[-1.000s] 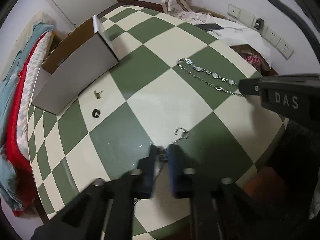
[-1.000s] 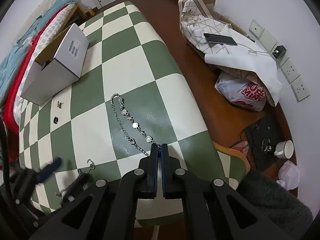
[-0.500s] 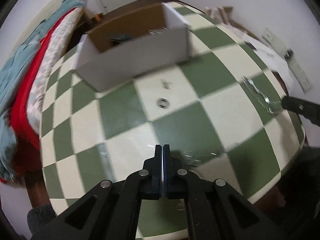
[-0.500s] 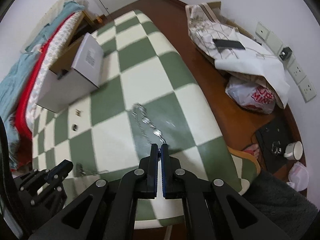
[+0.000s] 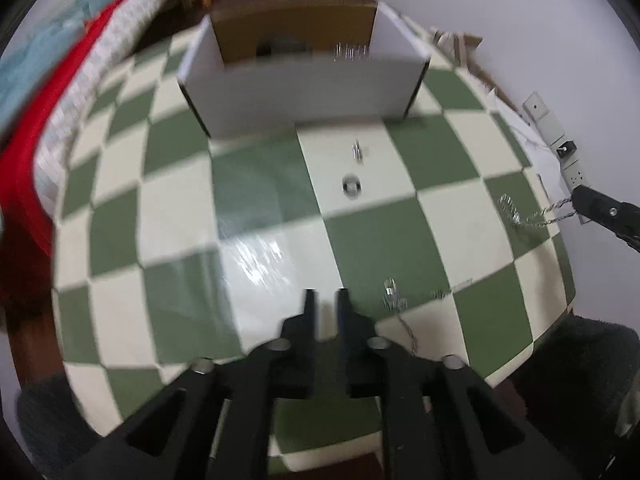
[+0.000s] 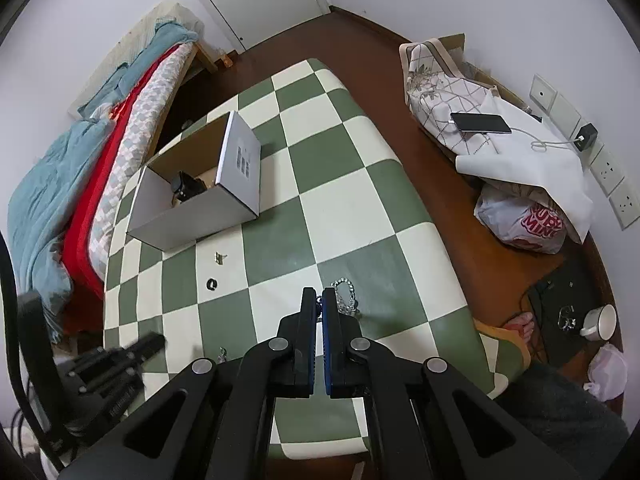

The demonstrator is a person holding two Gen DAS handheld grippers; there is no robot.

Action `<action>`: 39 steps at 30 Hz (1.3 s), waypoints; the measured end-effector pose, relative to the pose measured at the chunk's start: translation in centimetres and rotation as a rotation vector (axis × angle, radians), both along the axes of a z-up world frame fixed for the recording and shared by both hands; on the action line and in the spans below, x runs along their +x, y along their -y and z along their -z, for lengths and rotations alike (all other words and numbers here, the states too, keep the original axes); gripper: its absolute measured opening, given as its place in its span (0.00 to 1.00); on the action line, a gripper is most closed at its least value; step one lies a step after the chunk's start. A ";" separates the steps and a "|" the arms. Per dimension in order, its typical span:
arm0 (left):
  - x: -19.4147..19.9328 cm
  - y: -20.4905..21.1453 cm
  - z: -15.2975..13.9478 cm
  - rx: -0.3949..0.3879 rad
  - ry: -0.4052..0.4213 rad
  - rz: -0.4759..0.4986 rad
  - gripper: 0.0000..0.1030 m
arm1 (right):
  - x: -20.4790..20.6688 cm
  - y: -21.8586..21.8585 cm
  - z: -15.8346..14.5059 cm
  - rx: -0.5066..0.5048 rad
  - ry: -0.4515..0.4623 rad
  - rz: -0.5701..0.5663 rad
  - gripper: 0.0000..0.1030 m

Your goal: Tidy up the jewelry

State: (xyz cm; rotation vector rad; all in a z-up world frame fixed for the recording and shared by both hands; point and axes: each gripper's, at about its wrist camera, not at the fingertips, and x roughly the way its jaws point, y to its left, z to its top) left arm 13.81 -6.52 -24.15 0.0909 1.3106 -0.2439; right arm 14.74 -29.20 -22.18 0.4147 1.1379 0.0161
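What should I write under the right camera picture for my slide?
Right gripper pinching a silver chain above the checkered table, white box waiting behind.

Right gripper [image 6: 319,300] jaws pinching silver chain [image 6: 345,300] — checkered table [image 6: 340,200], open box [image 6: 196,196]

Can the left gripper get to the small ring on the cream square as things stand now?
Probably yes. The left gripper has its jaws a little apart and holds nothing, and the ring lies ahead of it with only bare checkered table between them. The thin chain lies off to its right.

Silver chain necklace [image 6: 345,295] partly lifted off checkered cloth; thin chain [image 5: 396,300], ring [image 5: 351,185], earring [image 5: 356,151] lying flat.
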 end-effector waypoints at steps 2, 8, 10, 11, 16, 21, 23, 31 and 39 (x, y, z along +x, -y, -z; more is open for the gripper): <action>0.0 0.5 0.8 -0.012 -0.008 -0.001 0.59 | -0.2 0.2 0.7 0.003 -0.015 0.005 0.03; -0.3 3.3 2.3 0.062 0.033 0.064 0.66 | -0.7 0.7 2.6 0.006 -0.057 0.020 0.02; -0.8 4.1 2.2 0.076 0.062 0.092 0.65 | -0.8 0.9 3.0 0.006 -0.063 0.027 0.02; -1.0 4.4 2.1 0.082 0.075 0.105 0.62 | -0.8 1.0 3.1 0.004 -0.065 0.030 0.02; -1.9 5.7 1.7 0.078 0.093 0.179 0.05 | -0.5 1.0 3.0 0.002 -0.060 0.038 0.03; -1.8 2.9 1.4 0.032 0.055 0.097 0.03 | -0.2 0.4 2.0 0.006 -0.039 0.026 0.03; -1.8 1.0 0.9 0.017 0.051 0.048 0.03 | -0.2 0.2 1.3 0.007 -0.021 0.020 0.03; -1.7 -2.3 -4.6 -0.021 0.162 -0.013 0.03 | 0.1 -0.6 -1.0 0.042 0.031 0.000 0.02; 0.7 -3.3 -9.3 -0.074 0.241 -0.054 0.03 | 1.0 -2.0 -4.8 0.095 0.099 -0.041 0.02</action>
